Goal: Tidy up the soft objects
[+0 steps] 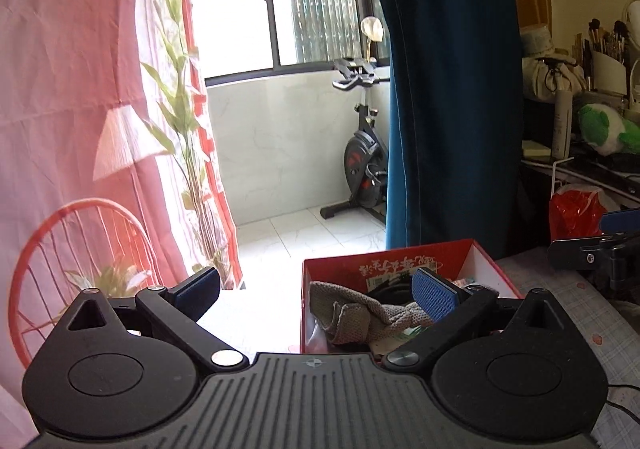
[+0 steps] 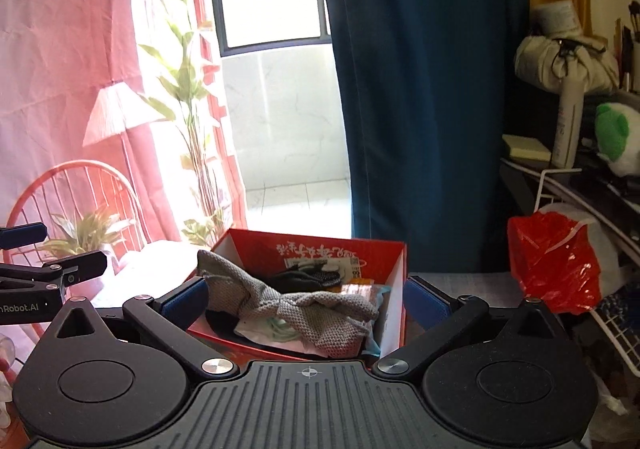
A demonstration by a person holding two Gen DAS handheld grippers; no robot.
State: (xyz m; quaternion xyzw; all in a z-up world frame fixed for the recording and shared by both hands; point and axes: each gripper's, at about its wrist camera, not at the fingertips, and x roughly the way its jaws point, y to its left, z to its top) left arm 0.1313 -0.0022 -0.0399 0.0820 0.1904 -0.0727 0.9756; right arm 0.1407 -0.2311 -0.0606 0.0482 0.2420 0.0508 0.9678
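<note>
A red cardboard box (image 1: 404,255) (image 2: 256,247) with white inner walls stands on the bed. A grey knitted cloth (image 1: 352,313) (image 2: 304,307) lies twisted across its top, over dark items (image 2: 308,277) and papers. My left gripper (image 1: 316,295) is open and empty, its right pad over the box and its left pad beyond the box's left side. My right gripper (image 2: 306,299) is open and empty, with its blue pads outside the box's left and right walls. Each gripper shows at the edge of the other's view.
A pink curtain (image 1: 60,69), a red wire chair (image 1: 76,261) and a tall plant (image 1: 180,121) stand left. A blue curtain (image 1: 448,89) hangs behind the box. An exercise bike (image 1: 364,153) is on the balcony. A cluttered shelf with a green plush (image 1: 600,127) and a red bag (image 2: 556,261) is right.
</note>
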